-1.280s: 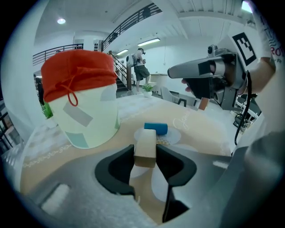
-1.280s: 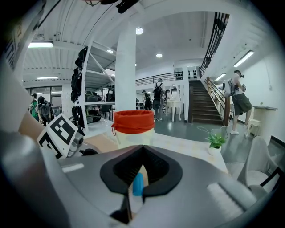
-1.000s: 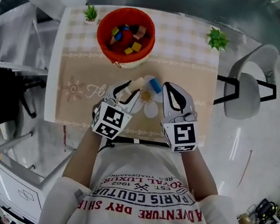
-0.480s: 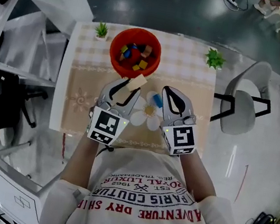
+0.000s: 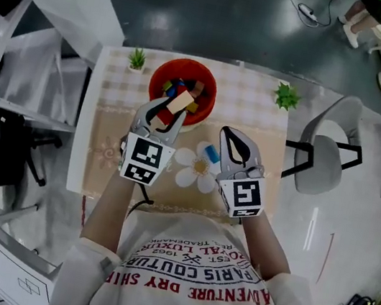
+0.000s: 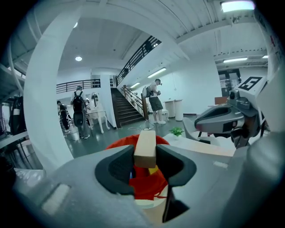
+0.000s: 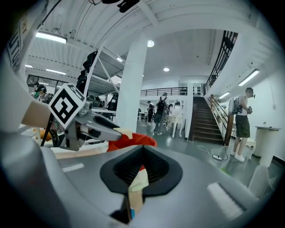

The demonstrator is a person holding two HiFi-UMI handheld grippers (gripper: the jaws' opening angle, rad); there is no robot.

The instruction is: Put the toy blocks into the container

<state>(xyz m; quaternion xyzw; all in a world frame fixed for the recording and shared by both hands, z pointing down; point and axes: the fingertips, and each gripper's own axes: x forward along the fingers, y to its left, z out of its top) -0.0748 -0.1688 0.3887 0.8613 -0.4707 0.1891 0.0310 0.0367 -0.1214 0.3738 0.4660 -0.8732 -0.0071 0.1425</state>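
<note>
My left gripper (image 5: 171,106) is shut on a tan wooden block (image 5: 180,101) and holds it in the air over the near rim of the red container (image 5: 167,78). Several coloured blocks lie inside the container. In the left gripper view the tan block (image 6: 145,149) stands upright between the dark pads, with the red container (image 6: 149,185) just beyond. My right gripper (image 5: 226,130) hangs shut and empty to the right. A blue block (image 5: 212,153) lies on the cloth beside it, and a sliver of that blue block (image 7: 130,213) shows below the right gripper (image 7: 142,151).
The table (image 5: 256,109) carries a beige cloth with a white flower print. Small green plants (image 5: 137,60) (image 5: 285,97) stand at its far corners. A grey chair (image 5: 321,155) is at the right, and shelving stands at the left. People stand far off in the hall.
My left gripper has risen and moved forward with the tan block, from above the cloth to the container's near rim. The right gripper has lifted a little, leaving the blue block on the cloth.
</note>
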